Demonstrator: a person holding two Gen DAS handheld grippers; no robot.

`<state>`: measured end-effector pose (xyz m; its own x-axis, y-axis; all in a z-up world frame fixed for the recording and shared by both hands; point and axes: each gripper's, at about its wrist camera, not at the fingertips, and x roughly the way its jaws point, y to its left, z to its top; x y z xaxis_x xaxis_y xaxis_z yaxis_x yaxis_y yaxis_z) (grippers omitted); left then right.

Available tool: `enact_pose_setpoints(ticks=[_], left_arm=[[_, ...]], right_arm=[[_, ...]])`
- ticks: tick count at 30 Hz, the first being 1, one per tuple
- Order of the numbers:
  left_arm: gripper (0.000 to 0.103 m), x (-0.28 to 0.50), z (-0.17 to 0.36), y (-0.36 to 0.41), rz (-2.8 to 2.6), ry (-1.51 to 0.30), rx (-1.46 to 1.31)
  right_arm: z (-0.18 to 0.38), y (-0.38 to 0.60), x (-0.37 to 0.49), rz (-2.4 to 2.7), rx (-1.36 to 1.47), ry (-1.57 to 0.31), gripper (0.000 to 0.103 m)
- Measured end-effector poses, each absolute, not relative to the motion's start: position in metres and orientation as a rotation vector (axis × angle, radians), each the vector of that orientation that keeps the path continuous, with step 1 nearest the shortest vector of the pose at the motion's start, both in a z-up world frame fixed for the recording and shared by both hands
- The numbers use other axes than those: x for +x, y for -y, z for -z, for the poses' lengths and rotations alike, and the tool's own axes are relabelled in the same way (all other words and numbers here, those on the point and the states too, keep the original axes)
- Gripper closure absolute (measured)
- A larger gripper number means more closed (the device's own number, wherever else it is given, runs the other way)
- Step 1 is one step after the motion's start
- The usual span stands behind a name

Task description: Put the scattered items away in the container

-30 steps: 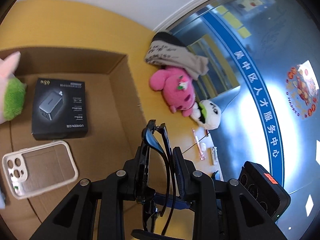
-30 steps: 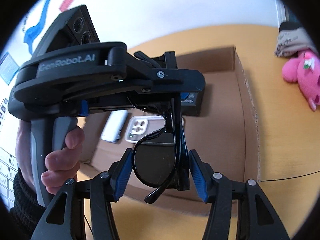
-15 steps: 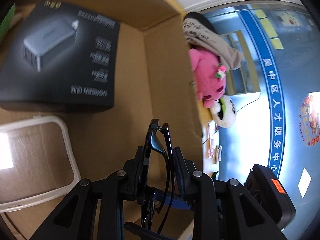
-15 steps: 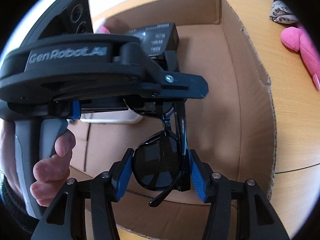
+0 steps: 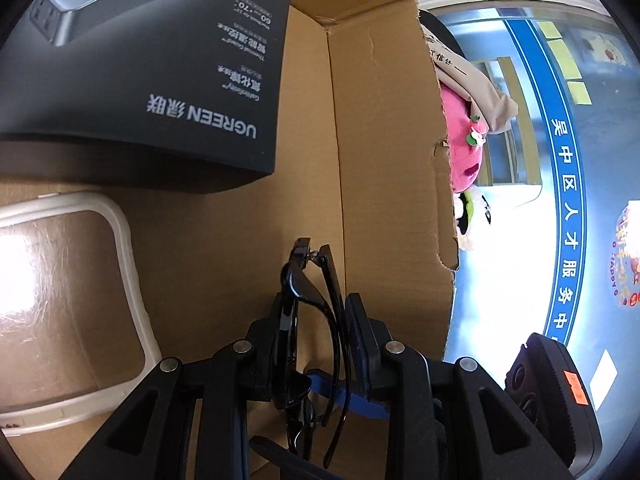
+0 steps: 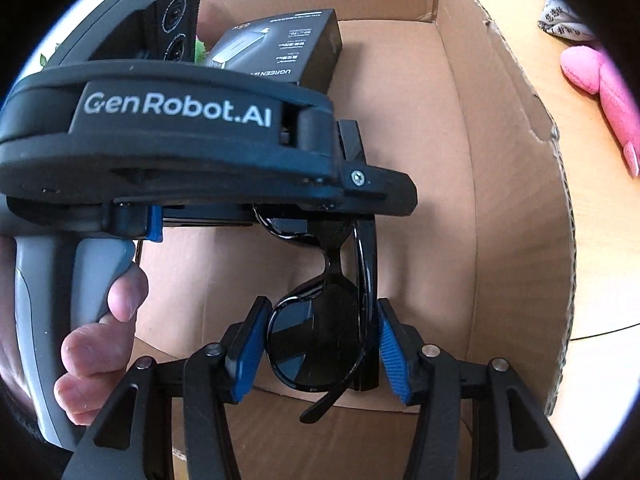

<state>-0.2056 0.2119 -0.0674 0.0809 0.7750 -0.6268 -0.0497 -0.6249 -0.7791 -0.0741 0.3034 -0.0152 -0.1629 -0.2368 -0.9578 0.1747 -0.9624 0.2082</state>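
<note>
Right wrist view looked down into the cardboard box [image 6: 516, 208], which stood on the yellow tabletop [image 6: 592, 264]. Against the box's far wall lay the black charger box [image 6: 296, 52]. Outside the box, past its right wall, lay a pink plush toy [image 6: 600, 80] with a printed cloth [image 6: 560, 20] beyond it at the tabletop's far edge. Left wrist view showed a clear phone case [image 5: 72, 280] flat on the box floor, just beside the near edge of the charger box.

Both grippers were down inside the box, holding one pair of folded black sunglasses [image 6: 320, 340] between them. The left gripper [image 5: 316, 320] was clamped across the folded frame and temples. The right gripper [image 6: 320, 344] had its blue pads on either side of one lens, and these seemed to touch the frame. A hand [image 6: 92, 340] gripped the left gripper's grey handle.
</note>
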Motion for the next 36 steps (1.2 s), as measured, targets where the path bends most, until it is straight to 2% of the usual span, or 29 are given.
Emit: enact_pose_setpoints(ticks=[3, 5, 7, 9, 11, 20, 26, 29, 33, 36], left_arm=[[0.073, -0.205, 0.067, -0.211, -1.619, 0.737, -1.707], [0.069, -0.204, 0.065, -0.210, -1.634, 0.731, -1.707], [0.058, -0.203, 0.059, -0.209, -1.656, 0.719, -1.699], [0.039, -0.202, 0.053, -0.209, -1.689, 0.687, -1.685], [0.029, -0.201, 0.047, -0.208, -1.722, 0.666, -1.681], [0.028, -0.185, 0.032, -0.188, -1.818, 0.595, -1.658], [0.028, -0.158, -0.014, -0.154, -1.998, 0.471, -1.505], [0.020, -0.130, -0.047, -0.127, -2.157, 0.377, -1.366], [0.012, -0.070, -0.082, -0.094, -2.442, 0.180, -1.148], [0.001, -0.020, -0.098, -0.085, -2.617, 0.023, -0.957]], right_arm=[[0.015, -0.303, -0.073, 2.224, 1.820, 0.064, 0.052], [0.015, -0.304, -0.073, 2.239, 1.813, 0.066, 0.052], [0.015, -0.305, -0.072, 2.257, 1.809, 0.068, 0.052], [0.014, -0.307, -0.071, 2.260, 1.797, 0.093, 0.052], [0.013, -0.307, -0.070, 2.273, 1.786, 0.094, 0.051], [-0.001, -0.306, -0.061, 2.324, 1.735, 0.040, 0.050], [-0.032, -0.306, -0.035, 2.452, 1.603, -0.069, 0.047], [-0.053, -0.307, -0.003, 2.577, 1.466, -0.118, 0.040], [-0.086, -0.300, 0.023, 2.708, 1.267, -0.082, 0.030], [-0.080, -0.294, 0.037, 2.752, 1.188, -0.074, 0.028]])
